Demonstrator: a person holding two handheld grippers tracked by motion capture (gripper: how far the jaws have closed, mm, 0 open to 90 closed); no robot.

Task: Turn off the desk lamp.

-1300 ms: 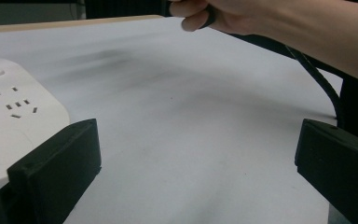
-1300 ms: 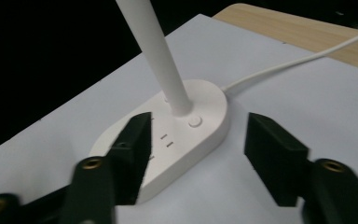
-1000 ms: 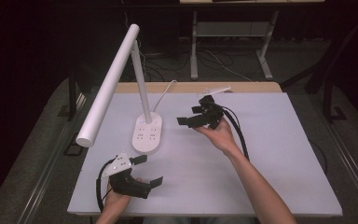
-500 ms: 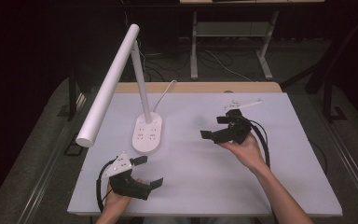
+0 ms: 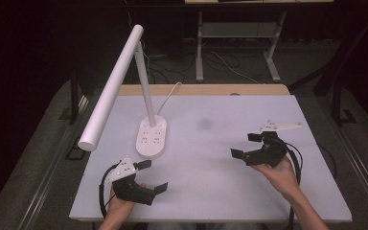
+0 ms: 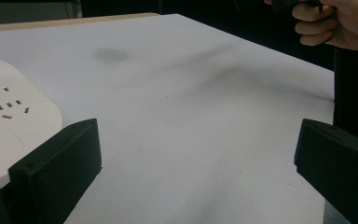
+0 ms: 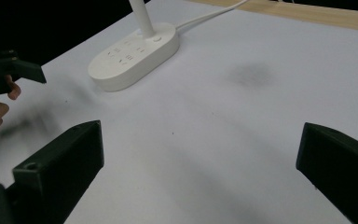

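The right gripper has left the desk lamp: one second earlier it stands just beside the lamp's base, toward the middle of the table's far edge, and it now sits low near the right edge of the table, well apart from the lamp. Its jaws have just been opening and stand wide with nothing between them, as the right gripper view confirms. The lamp itself has not shifted; its oval socket base rests left of centre on the white table, its post upright, its bar head slanting toward the near left corner, its cord running off the far edge. The left gripper has kept its place at the near edge, just in front of the base, jaws spread wide and empty. Judgement: the contact with the lamp appears finished, and the right hand is withdrawing to a rest position.
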